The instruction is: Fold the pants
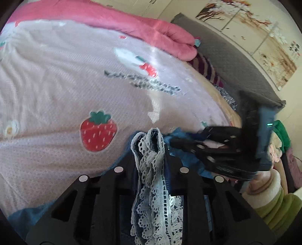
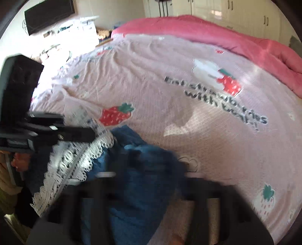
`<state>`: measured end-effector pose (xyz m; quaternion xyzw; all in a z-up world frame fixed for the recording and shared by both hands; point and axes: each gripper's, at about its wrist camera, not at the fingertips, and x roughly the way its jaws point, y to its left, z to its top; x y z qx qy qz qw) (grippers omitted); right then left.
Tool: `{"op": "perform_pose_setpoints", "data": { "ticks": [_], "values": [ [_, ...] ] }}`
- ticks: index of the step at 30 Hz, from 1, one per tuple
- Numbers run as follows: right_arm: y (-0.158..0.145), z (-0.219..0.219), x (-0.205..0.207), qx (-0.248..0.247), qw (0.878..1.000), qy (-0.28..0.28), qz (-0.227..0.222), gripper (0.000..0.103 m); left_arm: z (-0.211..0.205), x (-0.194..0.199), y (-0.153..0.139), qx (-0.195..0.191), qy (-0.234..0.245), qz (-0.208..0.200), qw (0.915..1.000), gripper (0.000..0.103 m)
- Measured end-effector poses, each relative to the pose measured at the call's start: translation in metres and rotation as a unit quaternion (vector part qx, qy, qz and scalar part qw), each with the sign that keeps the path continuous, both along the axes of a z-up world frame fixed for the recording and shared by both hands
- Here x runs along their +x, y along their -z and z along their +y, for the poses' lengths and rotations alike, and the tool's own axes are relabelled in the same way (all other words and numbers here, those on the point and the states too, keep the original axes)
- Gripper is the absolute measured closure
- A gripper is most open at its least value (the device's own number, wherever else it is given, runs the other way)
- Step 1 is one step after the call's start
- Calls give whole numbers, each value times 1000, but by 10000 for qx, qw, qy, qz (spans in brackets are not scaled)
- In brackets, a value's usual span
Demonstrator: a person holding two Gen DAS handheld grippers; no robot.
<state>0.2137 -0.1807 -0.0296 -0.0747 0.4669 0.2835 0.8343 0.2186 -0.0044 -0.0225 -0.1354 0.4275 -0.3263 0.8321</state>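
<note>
The pants [image 2: 135, 169] are blue denim with a white lace trim [image 1: 151, 169]. They hang bunched over the near edge of a pink strawberry-print bedspread [image 1: 56, 84]. My left gripper [image 1: 149, 148] is shut on the lace-trimmed hem, which runs up between its fingers. My right gripper [image 2: 143, 165] is blurred, with blue denim between its fingers; it looks shut on the fabric. In the left wrist view the right gripper [image 1: 181, 143] comes in from the right, close beside the left one. In the right wrist view the left gripper [image 2: 90, 133] holds the lace [image 2: 71, 160] at the left.
A folded pink quilt [image 1: 151, 32] lies along the far side of the bed. A grey headboard [image 1: 236, 69] and wall pictures [image 1: 254, 34] are at the right. A striped cloth [image 1: 205, 67] lies near the headboard. A dark screen [image 2: 49, 15] and a cluttered shelf [image 2: 75, 28] stand beyond the bed.
</note>
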Motion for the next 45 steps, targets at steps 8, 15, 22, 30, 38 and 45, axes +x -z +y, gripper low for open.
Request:
{"op": "perform_pose_setpoints", "data": {
  "ticks": [8,15,22,30,38,45],
  "values": [
    [-11,-12,-7,-60,9953,707,-662,80,8,0,22,450,-256,9,9987,89],
    [-1,-33,-8,330,9916,1140,-512,48,20,9,30,420,-574,206,9973,62],
    [-32,-41,-60,667,9882,1094,-840,35,30,-13,3,596,-750,-332,9948,47],
    [-43,-23,-113,630,9916,696,-895,26,32,-58,-32,969,-1069,-946,9850,26],
    [-36,-6,-149,345,9955,334,-822,21,27,-87,-34,1224,-1171,-1020,9803,19],
    [-26,1,-164,223,9976,218,-615,21,21,-107,-31,1276,-1111,-998,9805,17]
  ]
}}
